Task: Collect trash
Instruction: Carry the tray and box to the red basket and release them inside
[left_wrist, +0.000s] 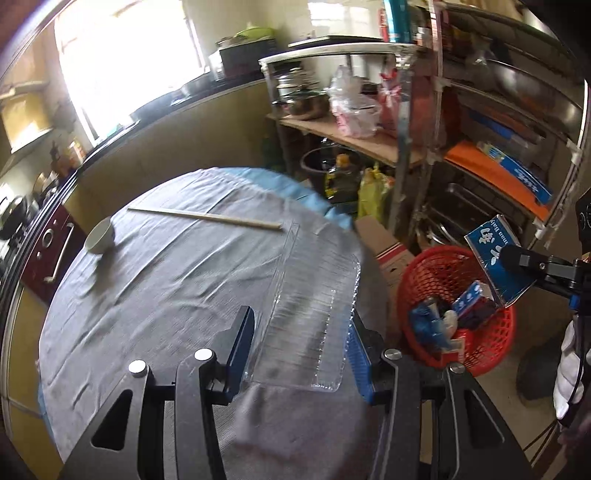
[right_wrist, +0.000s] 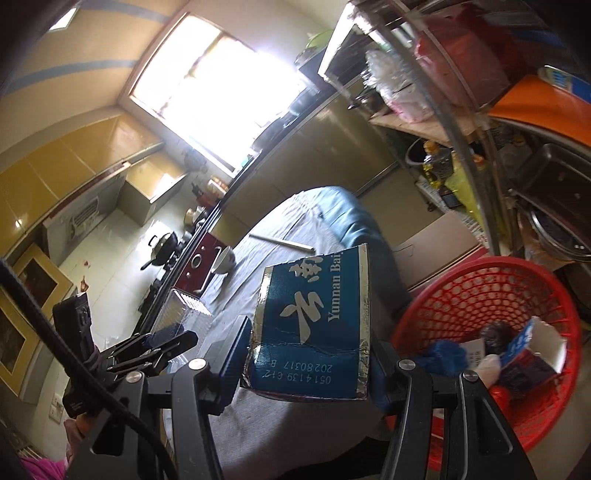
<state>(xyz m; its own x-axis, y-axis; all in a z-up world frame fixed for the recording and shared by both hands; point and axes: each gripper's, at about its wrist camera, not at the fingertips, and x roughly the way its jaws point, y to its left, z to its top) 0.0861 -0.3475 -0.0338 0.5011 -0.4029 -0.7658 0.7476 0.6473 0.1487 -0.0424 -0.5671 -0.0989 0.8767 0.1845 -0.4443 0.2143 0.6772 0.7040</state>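
Observation:
My left gripper (left_wrist: 299, 354) is shut on a clear plastic clamshell tray (left_wrist: 314, 306), held above the round table's grey cloth (left_wrist: 166, 288). My right gripper (right_wrist: 306, 354) is shut on a flattened blue carton (right_wrist: 314, 325) with white characters; it also shows in the left wrist view (left_wrist: 495, 258) above the red mesh basket (left_wrist: 417, 273). The red basket (right_wrist: 480, 291) stands on the floor right of the table and holds several pieces of trash. A long wooden stick (left_wrist: 207, 218) and a small white bowl (left_wrist: 100, 236) lie on the table.
A metal shelf rack (left_wrist: 406, 155) crowded with pots, bags and boxes stands behind the basket. A cardboard box (left_wrist: 384, 243) sits between table and basket. A kitchen counter with a stove (right_wrist: 166, 254) runs along the left under a bright window.

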